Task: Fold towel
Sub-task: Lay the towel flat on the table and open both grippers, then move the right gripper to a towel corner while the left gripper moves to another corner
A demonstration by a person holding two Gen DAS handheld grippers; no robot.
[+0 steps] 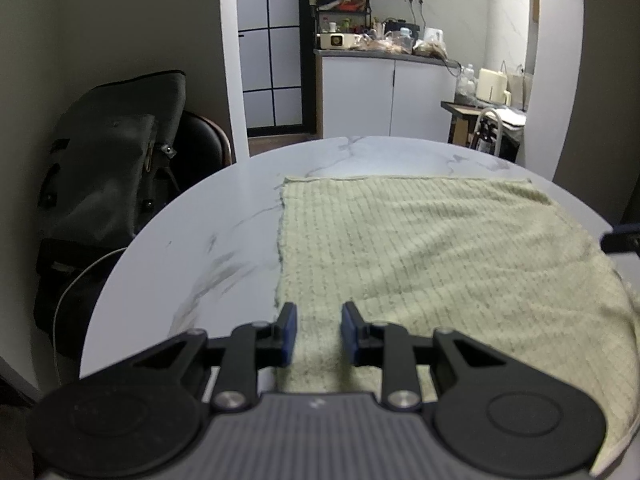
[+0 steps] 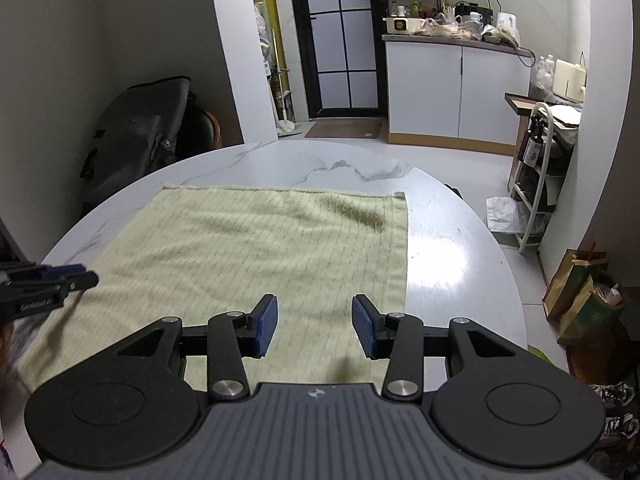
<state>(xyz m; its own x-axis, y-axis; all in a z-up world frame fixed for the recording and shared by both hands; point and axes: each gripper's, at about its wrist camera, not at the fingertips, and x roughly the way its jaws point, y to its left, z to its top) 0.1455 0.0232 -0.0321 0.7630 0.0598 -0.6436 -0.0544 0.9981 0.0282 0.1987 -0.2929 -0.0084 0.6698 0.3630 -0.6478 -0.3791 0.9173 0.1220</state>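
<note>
A pale green ribbed towel [image 1: 420, 248] lies spread flat on the round white marble table [image 1: 208, 232]; it also shows in the right wrist view [image 2: 248, 248]. My left gripper [image 1: 318, 318] is open, hovering over the towel's near left part, close to its left edge. My right gripper [image 2: 314, 314] is open over the towel's near right part, a little inside its right edge. The left gripper's tip [image 2: 60, 278] shows at the left of the right wrist view, and the right gripper's tip [image 1: 620, 240] at the right edge of the left wrist view.
A dark backpack on a chair [image 1: 112, 176] stands beyond the table's left side. A kitchen counter with clutter [image 2: 452, 32] is at the back. A white rack [image 2: 536, 176] and paper bags [image 2: 584, 296] stand on the floor to the right.
</note>
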